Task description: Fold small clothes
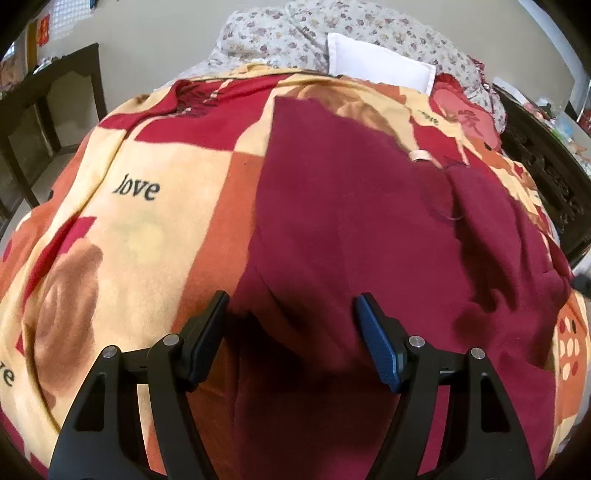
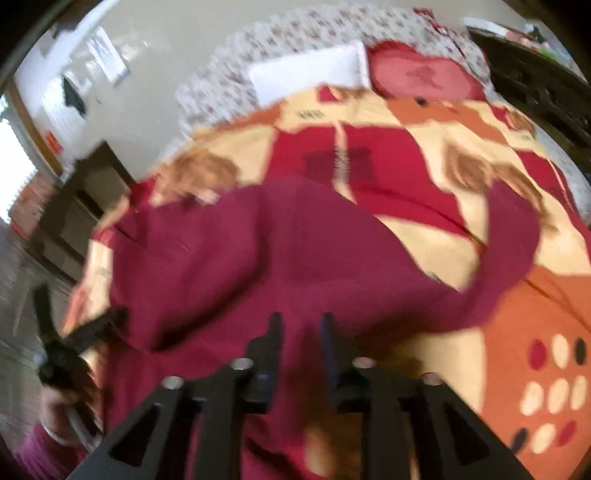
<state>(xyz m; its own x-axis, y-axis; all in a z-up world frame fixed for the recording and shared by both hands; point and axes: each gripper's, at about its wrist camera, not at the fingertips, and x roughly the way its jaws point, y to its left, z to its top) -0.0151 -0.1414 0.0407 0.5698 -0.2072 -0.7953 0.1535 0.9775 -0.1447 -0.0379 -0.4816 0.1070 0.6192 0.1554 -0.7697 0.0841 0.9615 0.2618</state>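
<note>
A maroon garment (image 1: 351,206) lies spread on a patterned blanket (image 1: 147,229) on a bed. My left gripper (image 1: 291,310) is open, its jaws wide apart over the garment's near edge. In the blurred right wrist view the garment (image 2: 229,266) stretches across the blanket, one sleeve (image 2: 513,236) reaching right. My right gripper (image 2: 301,325) has its jaws close together with maroon cloth between them. The left gripper (image 2: 74,339) also shows at the left of that view, held by a hand.
A white pillow (image 1: 380,61) and floral bedding (image 1: 280,33) lie at the head of the bed. A red cushion (image 2: 424,74) sits beside them. Dark wooden furniture (image 1: 40,122) stands left of the bed, more (image 1: 546,162) on the right.
</note>
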